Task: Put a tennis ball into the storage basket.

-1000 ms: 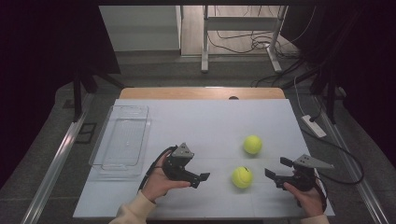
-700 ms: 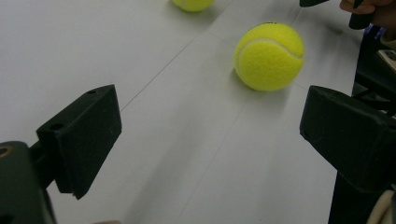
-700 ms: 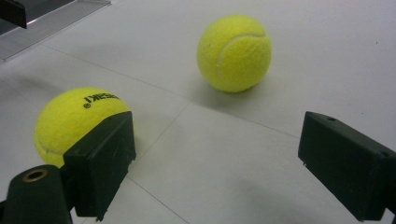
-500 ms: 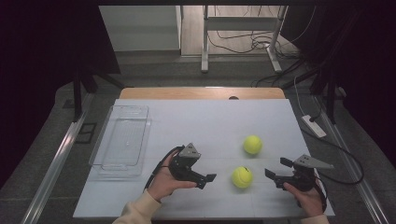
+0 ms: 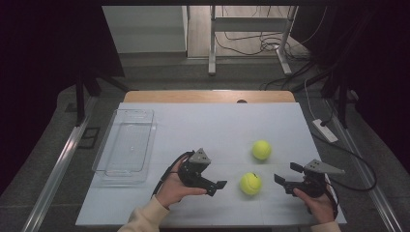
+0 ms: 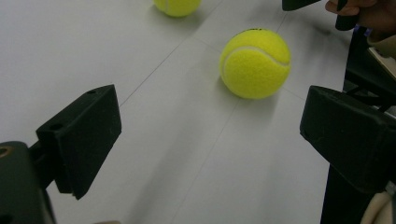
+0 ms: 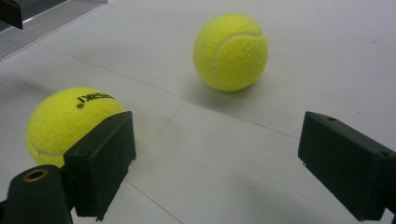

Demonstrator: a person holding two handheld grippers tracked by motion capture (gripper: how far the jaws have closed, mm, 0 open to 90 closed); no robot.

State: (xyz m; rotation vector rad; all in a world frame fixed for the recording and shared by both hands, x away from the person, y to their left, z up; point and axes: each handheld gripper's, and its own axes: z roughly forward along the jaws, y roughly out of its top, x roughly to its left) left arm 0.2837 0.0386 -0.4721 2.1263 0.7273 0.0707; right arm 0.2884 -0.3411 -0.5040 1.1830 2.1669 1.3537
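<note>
Two yellow tennis balls lie on the white table (image 5: 203,130). The nearer ball (image 5: 251,183) rests between my two grippers, and the farther ball (image 5: 261,150) sits a little beyond it. My left gripper (image 5: 216,187) is open just left of the nearer ball, apart from it. In the left gripper view that ball (image 6: 255,63) lies ahead of the open left gripper (image 6: 210,126), with the other ball (image 6: 177,5) at the top edge. My right gripper (image 5: 286,174) stands open to the ball's right. In the right gripper view, the open right gripper (image 7: 215,158) has its left jaw partly hiding the nearer ball (image 7: 70,119); the farther ball (image 7: 231,51) is ahead.
An empty clear plastic tray (image 5: 125,145) stands at the table's left side. A wooden strip (image 5: 208,96) runs along the far edge. The right hand (image 6: 364,11) shows at the top right of the left gripper view. Cables trail on the floor beyond the table.
My left gripper has moved right and slightly nearer, closing the distance to the nearer ball. The right gripper and both balls have stayed put.
</note>
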